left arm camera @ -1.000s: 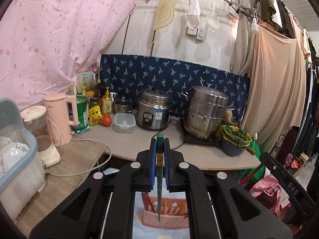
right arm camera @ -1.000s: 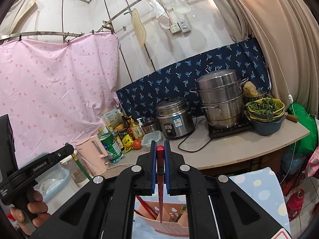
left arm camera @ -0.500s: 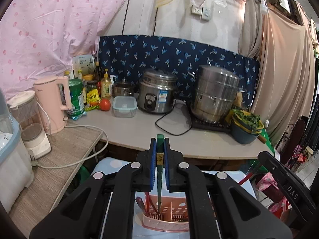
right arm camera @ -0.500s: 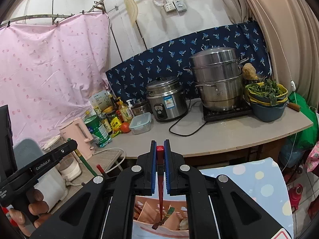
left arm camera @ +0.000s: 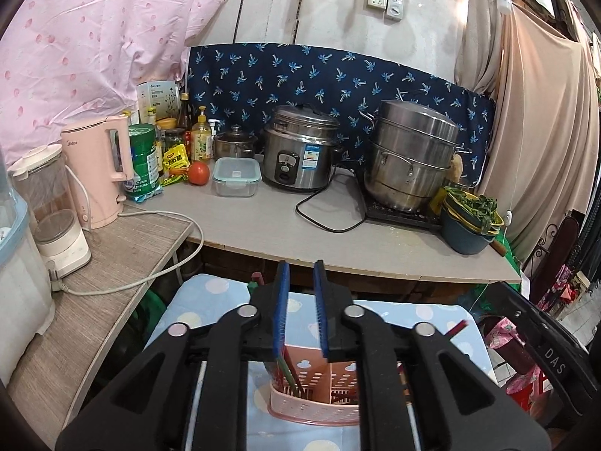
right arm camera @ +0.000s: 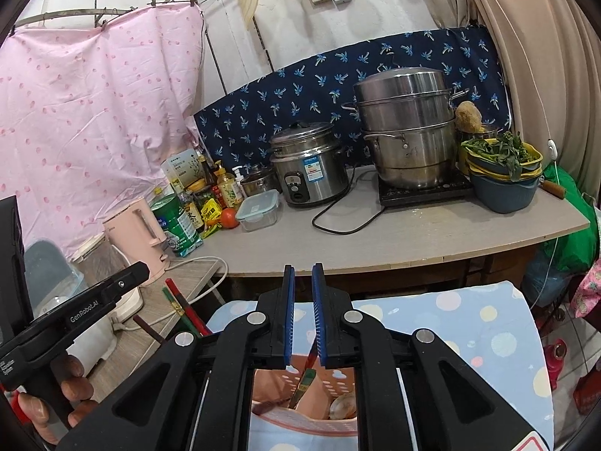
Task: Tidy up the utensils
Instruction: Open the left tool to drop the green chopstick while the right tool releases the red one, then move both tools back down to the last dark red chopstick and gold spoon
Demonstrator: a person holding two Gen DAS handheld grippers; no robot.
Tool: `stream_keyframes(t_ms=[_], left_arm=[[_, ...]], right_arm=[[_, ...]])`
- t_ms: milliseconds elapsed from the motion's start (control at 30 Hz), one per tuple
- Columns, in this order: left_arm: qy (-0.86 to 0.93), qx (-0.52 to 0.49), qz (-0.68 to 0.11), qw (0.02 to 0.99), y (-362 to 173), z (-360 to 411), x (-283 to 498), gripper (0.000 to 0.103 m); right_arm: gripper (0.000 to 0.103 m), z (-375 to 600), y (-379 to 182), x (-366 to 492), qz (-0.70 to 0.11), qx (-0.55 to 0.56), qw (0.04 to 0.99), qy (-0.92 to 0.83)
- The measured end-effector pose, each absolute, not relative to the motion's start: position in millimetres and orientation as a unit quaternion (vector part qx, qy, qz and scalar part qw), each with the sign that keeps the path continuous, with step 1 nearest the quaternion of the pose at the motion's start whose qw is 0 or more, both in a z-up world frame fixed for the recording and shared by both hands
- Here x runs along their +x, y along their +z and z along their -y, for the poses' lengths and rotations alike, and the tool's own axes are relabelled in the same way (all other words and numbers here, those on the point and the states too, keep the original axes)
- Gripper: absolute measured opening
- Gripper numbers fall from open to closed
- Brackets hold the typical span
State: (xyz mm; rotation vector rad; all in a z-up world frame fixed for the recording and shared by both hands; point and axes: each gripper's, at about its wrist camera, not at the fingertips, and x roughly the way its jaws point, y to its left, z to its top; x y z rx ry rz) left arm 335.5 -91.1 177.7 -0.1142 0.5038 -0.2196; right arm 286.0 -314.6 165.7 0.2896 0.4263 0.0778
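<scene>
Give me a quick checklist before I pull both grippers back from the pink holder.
1. Left gripper free of load: ok, jaws opening with nothing between them.
2. Right gripper free of load: ok, jaws opening, no chopstick pinched.
3. Green chopstick inside the pink utensil holder: ok, leaning in a compartment.
4. Red chopstick inside the holder: ok, tilted.
5. Holder upright on the dotted blue cloth: ok.
6. Other utensils left to sort: cannot tell from these views.
</scene>
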Motion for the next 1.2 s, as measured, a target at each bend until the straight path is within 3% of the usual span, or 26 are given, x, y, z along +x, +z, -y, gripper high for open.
stream_keyframes(t_ms=[67, 500, 1200], left_arm=[[-0.106, -0.056, -0.247, 0.962, 178, 90, 332, 0.025], [-0.102, -0.037, -0.249, 0.962, 175, 79, 285, 0.027], [-0.088, -0.001, -0.366, 0.926, 49, 46, 155, 0.033]], right_arm=[[0.011, 315, 167, 282, -0.209, 0.143, 0.967, 0.039], [0.016, 301, 162, 224, -0.217, 0.127, 0.966, 0.053], [0.016, 249, 29, 74, -0.352, 0.104, 0.928, 0.066]])
